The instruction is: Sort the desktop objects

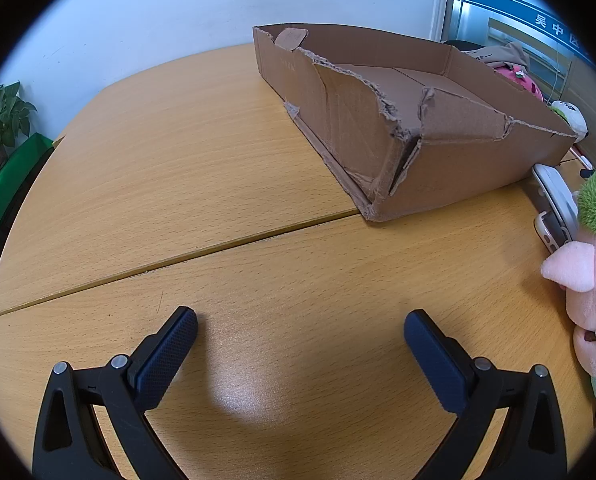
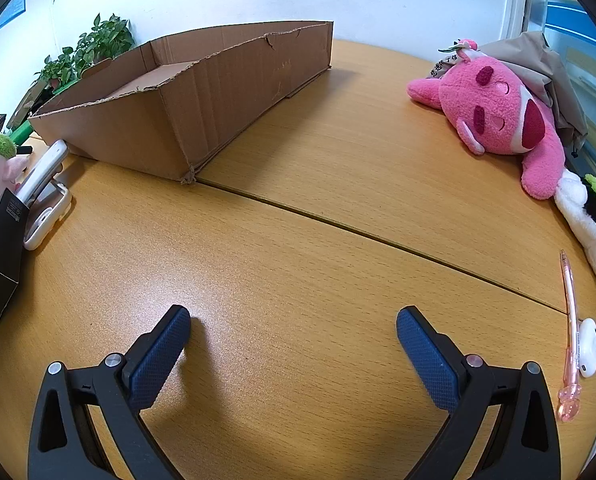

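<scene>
Both grippers hover empty, jaws wide: left gripper (image 1: pixel 300 330), right gripper (image 2: pixel 293 326). Pink pen (image 2: pixel 569 332) lies right of it; best pinch mid-barrel, then carry to cardboard box (image 2: pixel 201 108) ahead-left.

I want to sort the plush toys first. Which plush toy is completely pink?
The pink plush lying by the beige cloth. The white plush has black and green patches; the third plush has green hair and a teal body.

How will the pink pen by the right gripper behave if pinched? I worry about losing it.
The pink pen looks thin, smooth and rounded, so it may roll or slip between the pads. It lies flat on the wooden table, leaving little to grip. It is probably light and stiff.
</scene>
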